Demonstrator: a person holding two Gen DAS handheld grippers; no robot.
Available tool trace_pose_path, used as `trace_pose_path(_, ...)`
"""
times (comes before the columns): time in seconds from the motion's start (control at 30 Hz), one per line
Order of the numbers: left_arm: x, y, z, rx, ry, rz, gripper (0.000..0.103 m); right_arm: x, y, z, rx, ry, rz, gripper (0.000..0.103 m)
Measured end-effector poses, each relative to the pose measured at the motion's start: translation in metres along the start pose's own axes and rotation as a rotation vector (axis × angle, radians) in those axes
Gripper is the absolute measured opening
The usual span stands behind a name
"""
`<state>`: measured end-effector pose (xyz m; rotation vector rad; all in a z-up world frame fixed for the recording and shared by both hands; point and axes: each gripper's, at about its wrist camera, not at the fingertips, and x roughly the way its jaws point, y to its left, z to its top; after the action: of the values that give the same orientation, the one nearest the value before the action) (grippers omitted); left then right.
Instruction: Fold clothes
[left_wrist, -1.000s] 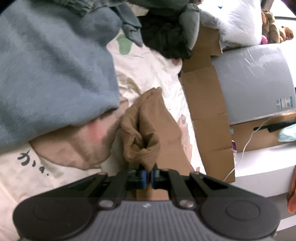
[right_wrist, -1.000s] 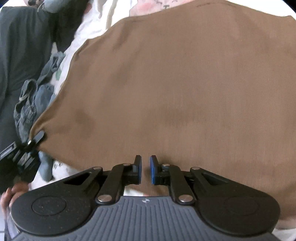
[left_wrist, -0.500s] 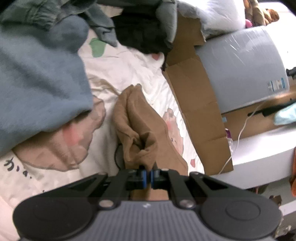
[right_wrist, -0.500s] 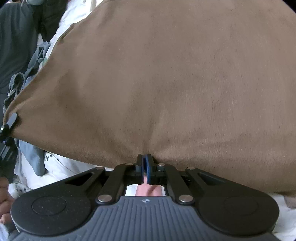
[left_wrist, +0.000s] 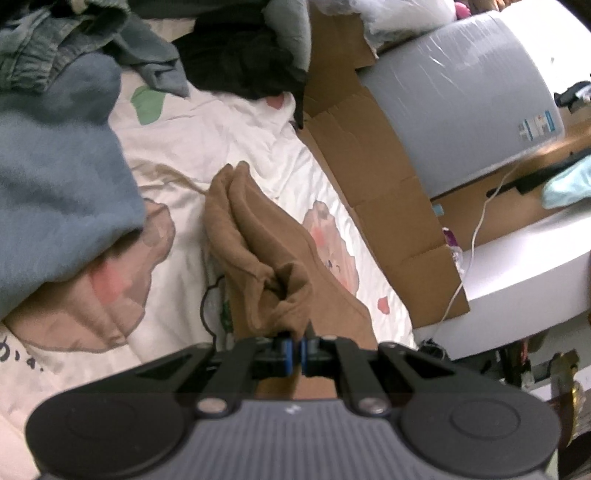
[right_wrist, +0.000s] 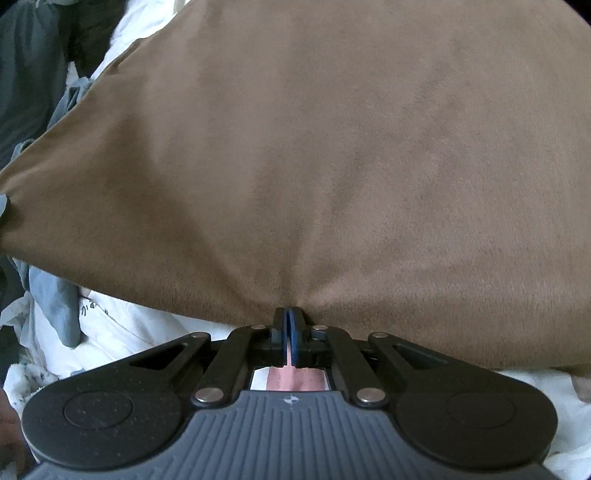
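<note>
A brown garment (left_wrist: 266, 258) lies bunched on the white patterned bed sheet (left_wrist: 221, 140). My left gripper (left_wrist: 294, 349) is shut on its near bunched edge. In the right wrist view the same brown garment (right_wrist: 332, 155) fills most of the frame as a broad smooth sheet. My right gripper (right_wrist: 289, 321) is shut on its lower edge, with creases fanning out from the pinch.
A blue-grey fleece (left_wrist: 55, 184) lies at the left, a pile of denim and dark clothes (left_wrist: 236, 59) at the back. Flat cardboard (left_wrist: 376, 192) and a grey wrapped bundle (left_wrist: 461, 99) flank the bed's right side. Grey-blue clothes (right_wrist: 59, 306) lie lower left of the right gripper.
My right gripper has closed on the brown garment's edge. The left gripper, still holding the garment, has pulled back, so more of the bed and cardboard shows.
</note>
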<state>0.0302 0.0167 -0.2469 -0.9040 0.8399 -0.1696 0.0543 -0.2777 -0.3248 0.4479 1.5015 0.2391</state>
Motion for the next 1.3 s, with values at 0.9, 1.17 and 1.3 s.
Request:
trace_pose_path(0.9, 0.003, -0.033, 0.004, 0.093, 0.045, 0.053, 0.004, -0.103, 0.115, -0.026, -0.72, -0.392, 0.067, 0.044)
trace_pose_path(1.17, 0.004, -0.037, 0.006, 0.094, 0.056, 0.024, 0.004, -0.099, 0.146, -0.036, -0.838, -0.444, 0.014, 0.046)
trace_pose_path(1.3, 0.003, -0.037, 0.01, 0.095, 0.064, 0.01, 0.004, -0.098, 0.164, -0.038, -0.887, -0.504, -0.044, 0.046)
